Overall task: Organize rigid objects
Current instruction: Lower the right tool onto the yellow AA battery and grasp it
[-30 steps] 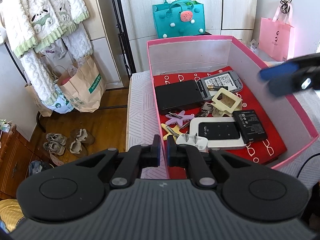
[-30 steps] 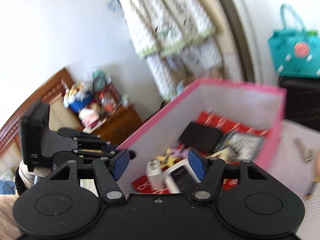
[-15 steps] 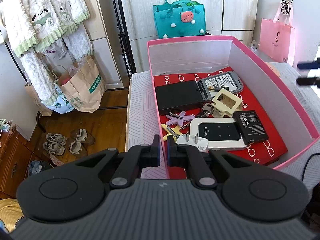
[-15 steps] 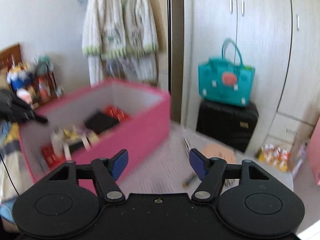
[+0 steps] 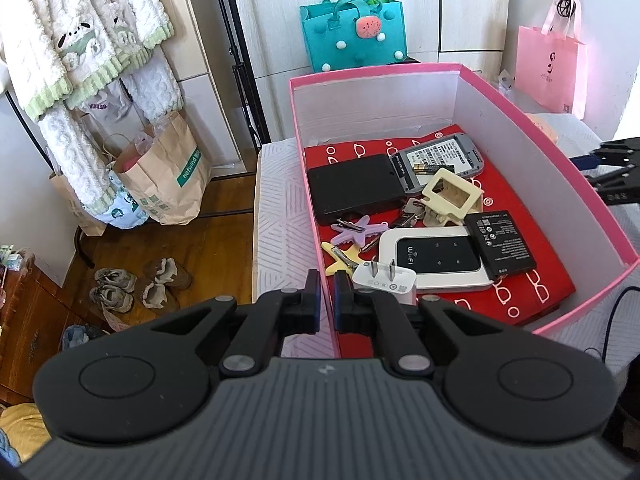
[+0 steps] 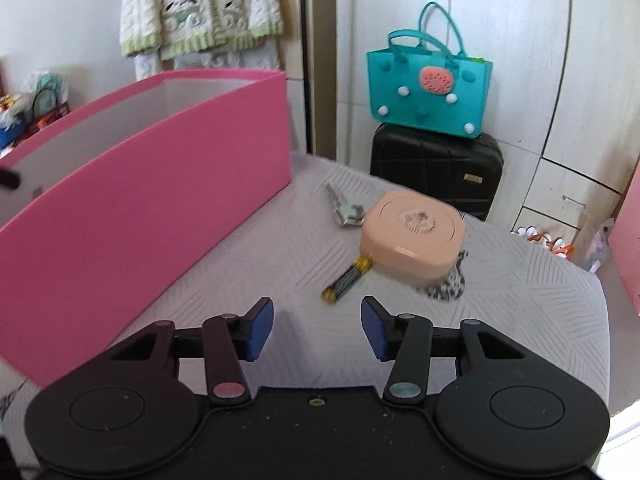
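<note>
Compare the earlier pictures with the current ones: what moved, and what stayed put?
The right claw, open and empty throughout, swung away from the pink box to face the battery, key and peach case on the bed. The left claw stayed shut at the box's near rim; the box contents are unchanged.

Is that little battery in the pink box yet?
Out. The battery lies on the bedcover, outside the pink box, beside a peach case.

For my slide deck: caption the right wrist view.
Open right gripper hovers over the bed before a battery, peach case and key, beside the pink box.
</note>
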